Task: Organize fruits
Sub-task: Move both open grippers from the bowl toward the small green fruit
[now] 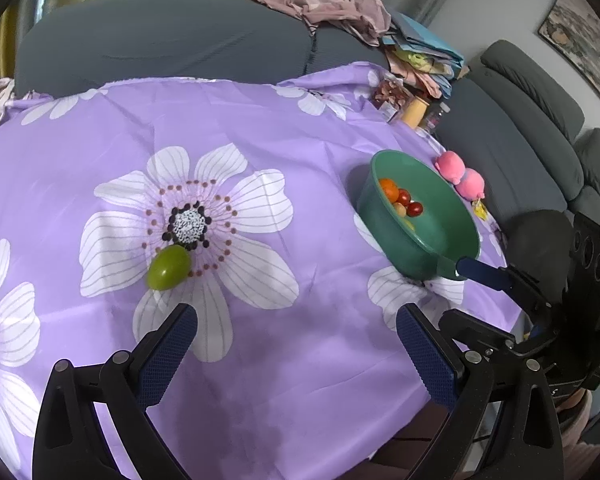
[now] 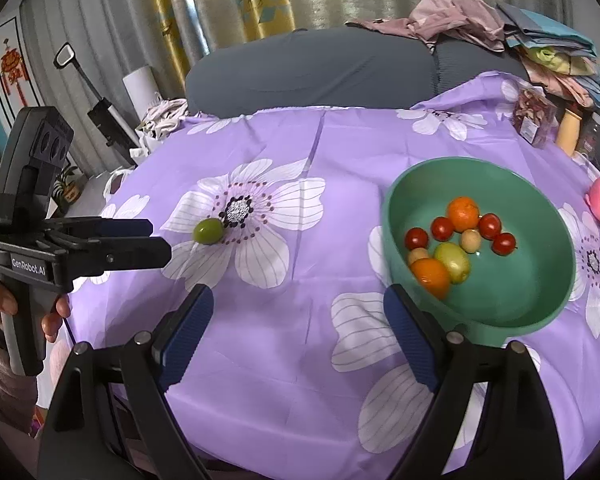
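A single green fruit [image 1: 169, 267] lies on the purple flowered cloth, by a flower's dark centre, just ahead and left of my left gripper [image 1: 296, 320], which is open and empty. The same green fruit [image 2: 208, 231] shows in the right wrist view, with the left gripper [image 2: 160, 240] close on its left. A green bowl [image 2: 556, 216] holds two oranges, several cherry tomatoes, a green fruit and small beige fruits. My right gripper [image 2: 300, 300] is open and empty, its right finger beside the bowl's near rim. In the left wrist view the bowl [image 1: 448, 216] sits at the right.
A grey sofa [image 2: 312, 68] runs behind the table, with piled clothes [image 2: 460, 12] on its back. A pink plush toy [image 1: 460, 170] lies beyond the bowl, near the table's right edge. Jars [image 2: 534, 120] stand at the far right corner. A hand [image 2: 54, 312] holds the left gripper's handle.
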`<state>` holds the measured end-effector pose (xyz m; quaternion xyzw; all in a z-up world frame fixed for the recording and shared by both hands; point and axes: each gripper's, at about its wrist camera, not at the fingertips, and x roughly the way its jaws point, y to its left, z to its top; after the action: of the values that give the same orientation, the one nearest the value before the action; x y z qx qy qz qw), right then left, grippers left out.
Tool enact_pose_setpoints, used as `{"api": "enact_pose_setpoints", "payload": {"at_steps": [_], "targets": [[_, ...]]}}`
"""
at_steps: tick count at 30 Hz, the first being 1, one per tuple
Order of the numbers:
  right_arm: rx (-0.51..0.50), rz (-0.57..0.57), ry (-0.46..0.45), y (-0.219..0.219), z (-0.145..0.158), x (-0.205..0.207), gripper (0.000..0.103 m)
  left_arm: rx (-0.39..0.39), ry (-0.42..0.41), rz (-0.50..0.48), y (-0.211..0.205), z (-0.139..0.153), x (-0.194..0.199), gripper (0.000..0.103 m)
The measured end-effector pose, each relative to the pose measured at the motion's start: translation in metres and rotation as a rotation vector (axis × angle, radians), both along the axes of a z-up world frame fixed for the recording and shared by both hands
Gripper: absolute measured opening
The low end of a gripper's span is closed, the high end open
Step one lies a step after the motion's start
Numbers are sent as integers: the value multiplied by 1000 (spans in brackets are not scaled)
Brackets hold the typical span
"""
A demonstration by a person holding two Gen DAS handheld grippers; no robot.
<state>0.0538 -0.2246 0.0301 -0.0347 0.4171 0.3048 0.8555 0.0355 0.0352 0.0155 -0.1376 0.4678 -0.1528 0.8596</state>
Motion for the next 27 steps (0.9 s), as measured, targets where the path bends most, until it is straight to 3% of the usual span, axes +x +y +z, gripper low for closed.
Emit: {"api": "enact_pose_setpoints", "payload": {"at_steps": [27], "targets": [[-60, 92, 43, 53, -16, 0, 88, -14, 41, 37, 31, -21, -3, 99]]}}
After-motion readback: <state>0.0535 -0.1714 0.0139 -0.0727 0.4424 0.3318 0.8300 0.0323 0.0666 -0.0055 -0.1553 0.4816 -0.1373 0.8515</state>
